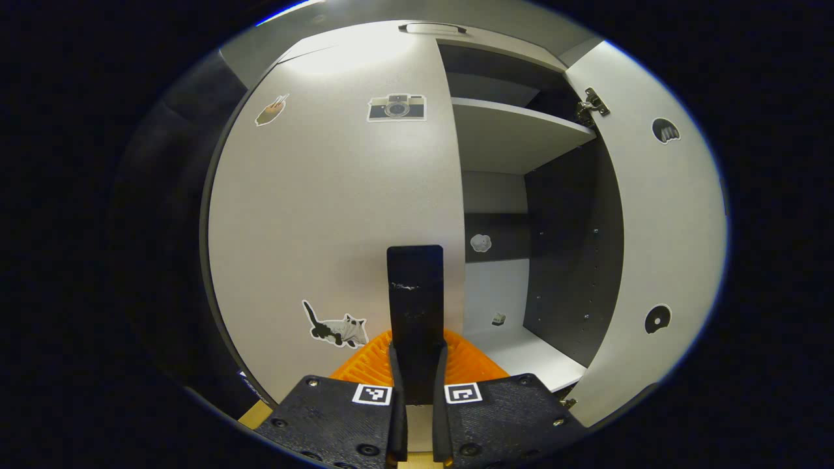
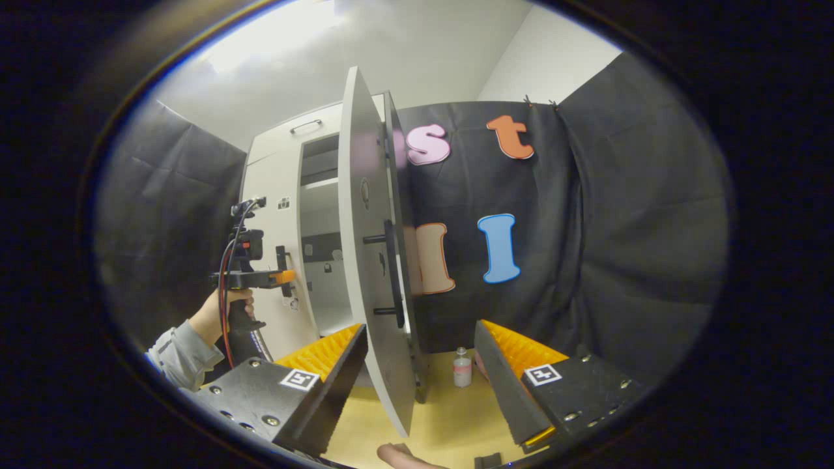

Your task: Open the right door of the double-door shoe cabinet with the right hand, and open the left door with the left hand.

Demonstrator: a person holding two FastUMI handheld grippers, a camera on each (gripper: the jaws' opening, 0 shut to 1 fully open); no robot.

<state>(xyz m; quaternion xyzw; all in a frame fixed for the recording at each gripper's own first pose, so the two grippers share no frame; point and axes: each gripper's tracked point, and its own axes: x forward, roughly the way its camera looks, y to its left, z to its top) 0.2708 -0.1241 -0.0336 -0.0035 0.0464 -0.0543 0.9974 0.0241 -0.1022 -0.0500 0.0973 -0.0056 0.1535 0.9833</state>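
The shoe cabinet (image 1: 339, 215) is tall and stands straight up. Its long side goes up and down.

In the left gripper view, the left door (image 1: 332, 195) is shut and faces the camera. It has a camera sticker (image 1: 397, 107) near the top and a cat sticker (image 1: 335, 326) at about 7 o'clock. The left door's dark handle (image 1: 415, 306) is a long bar that stands straight up, at about 6 o'clock. The left gripper (image 1: 415, 365) has its fingers closed tight on both sides of this handle.

The right door (image 1: 658, 234) is swung open, out at 3 o'clock. Between the two doors you can see inside the cabinet, with a flat shelf (image 1: 515, 133) going across near the top.

In the right gripper view, the open right door (image 2: 374, 260) stands edge-on in the middle, tall and thin, and its bar handle (image 2: 389, 267) goes up and down too. The right gripper (image 2: 423, 378) has its fingers wide apart, one on each side of the door's bottom edge, and they are not holding anything. A small bottle (image 2: 462, 368) stands on the floor (image 2: 443, 417) behind the door. At 9 o'clock, a hand (image 2: 218, 316) holds the left gripper up to the left door.
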